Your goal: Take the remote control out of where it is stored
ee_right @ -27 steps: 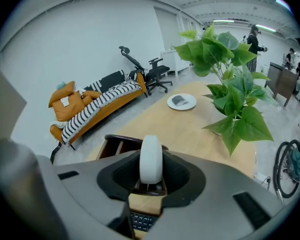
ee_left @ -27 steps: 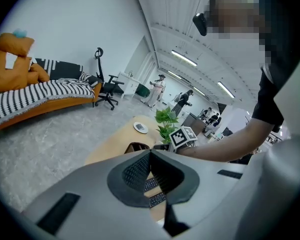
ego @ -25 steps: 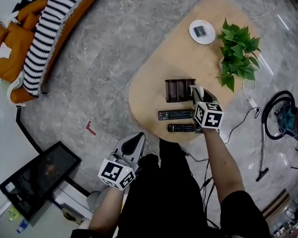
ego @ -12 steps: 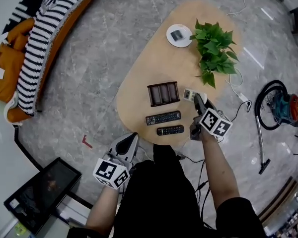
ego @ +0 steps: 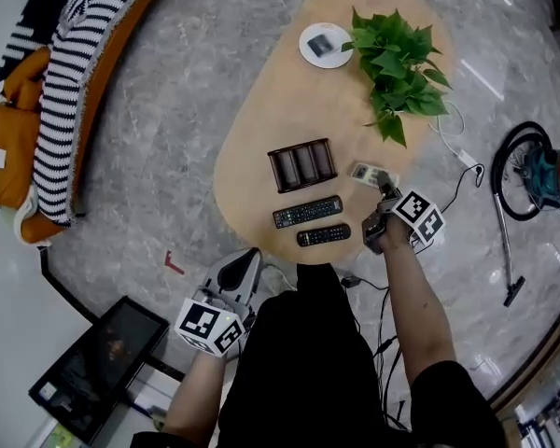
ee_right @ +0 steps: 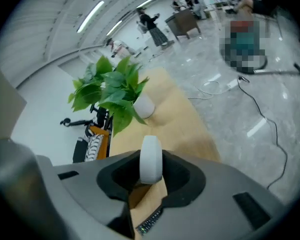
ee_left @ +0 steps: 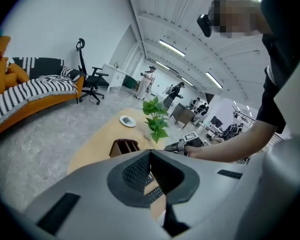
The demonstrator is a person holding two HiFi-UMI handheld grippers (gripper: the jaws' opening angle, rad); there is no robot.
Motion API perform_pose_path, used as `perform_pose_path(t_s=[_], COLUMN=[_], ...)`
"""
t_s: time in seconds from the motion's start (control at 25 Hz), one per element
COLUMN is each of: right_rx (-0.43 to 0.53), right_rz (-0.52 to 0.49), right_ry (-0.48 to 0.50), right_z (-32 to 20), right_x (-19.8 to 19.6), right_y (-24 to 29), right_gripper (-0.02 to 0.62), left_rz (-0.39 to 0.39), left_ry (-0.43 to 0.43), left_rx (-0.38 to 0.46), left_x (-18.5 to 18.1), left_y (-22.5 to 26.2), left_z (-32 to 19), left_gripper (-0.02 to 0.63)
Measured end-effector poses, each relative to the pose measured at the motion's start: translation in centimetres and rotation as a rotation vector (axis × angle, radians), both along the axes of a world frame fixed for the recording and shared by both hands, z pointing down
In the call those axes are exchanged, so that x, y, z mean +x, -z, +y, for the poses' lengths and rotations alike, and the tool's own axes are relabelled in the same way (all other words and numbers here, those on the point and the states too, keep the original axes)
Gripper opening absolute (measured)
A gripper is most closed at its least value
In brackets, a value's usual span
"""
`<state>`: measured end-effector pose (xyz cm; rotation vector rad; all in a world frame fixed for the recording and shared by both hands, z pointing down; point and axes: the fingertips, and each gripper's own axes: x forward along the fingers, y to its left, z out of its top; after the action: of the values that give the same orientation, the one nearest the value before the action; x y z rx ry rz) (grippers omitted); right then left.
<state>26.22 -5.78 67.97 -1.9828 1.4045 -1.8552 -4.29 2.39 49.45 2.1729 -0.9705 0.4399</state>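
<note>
A brown slotted holder [ego: 301, 164] stands mid-table, its slots looking empty. My right gripper [ego: 381, 185] is to its right, at the table's right edge, shut on a white remote [ego: 367, 172]. In the right gripper view that white remote [ee_right: 151, 159] stands upright between the pads of the right gripper [ee_right: 151, 173]. Two black remotes [ego: 307, 211] [ego: 323, 235] lie flat in front of the holder. My left gripper [ego: 251, 258] hangs over the floor near the person's legs, shut and empty. The left gripper [ee_left: 150, 153] looks toward the table.
A potted green plant [ego: 392, 52] and a white plate [ego: 324, 45] sit at the table's far end [ego: 261, 110]. A vacuum cleaner [ego: 541, 180] and cables lie on the floor to the right. A striped sofa [ego: 75, 73] is at left, a screen [ego: 103, 362] at lower left.
My right gripper has moved from the holder's right side out to the table's right edge, carrying the white remote. The left gripper has stayed put.
</note>
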Motion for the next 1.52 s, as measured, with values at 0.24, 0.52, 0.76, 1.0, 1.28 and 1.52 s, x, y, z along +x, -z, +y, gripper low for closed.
perform_pose_path(t_s=[0.24, 0.52, 0.76, 1.0, 1.28, 1.52], right_rx=[-0.012, -0.021, 0.003, -0.023, -0.074, -0.128], right_rz=[-0.22, -0.245, -0.328, -0.489, -0.531, -0.592], right_ry=[-0.296, -0.361, -0.489, -0.633, -0.668, -0.665], right_z=[1.0, 2.0, 3.0, 3.5, 4.3, 5.0], right_x=[0.7, 1.4, 1.8, 1.0, 1.2, 0.3], right_y=[-3.7, -5.7, -7.1, -8.8, -9.5, -9.8], right_gripper=[0.117, 0.117, 0.118, 0.118, 0.138, 0.187], left_rz=[-0.02, -0.051, -0.055, -0.053, -0.037, -0.028], left_ry=[-0.028, -0.057, -0.065, -0.078, -0.085, -0.092], left_rx=[-0.036, -0.069, -0.101, -0.115, -0.103, -0.102], left_x=[0.6, 0.2, 0.5, 1.0, 2.0, 2.4], left_y=[-1.4, -2.6, -3.7, -4.3, -4.1, -4.1], left_z=[0.4, 0.7, 0.9, 0.8, 0.1, 0.0], left_gripper=[0.008, 0.008, 0.008, 0.008, 0.008, 0.008])
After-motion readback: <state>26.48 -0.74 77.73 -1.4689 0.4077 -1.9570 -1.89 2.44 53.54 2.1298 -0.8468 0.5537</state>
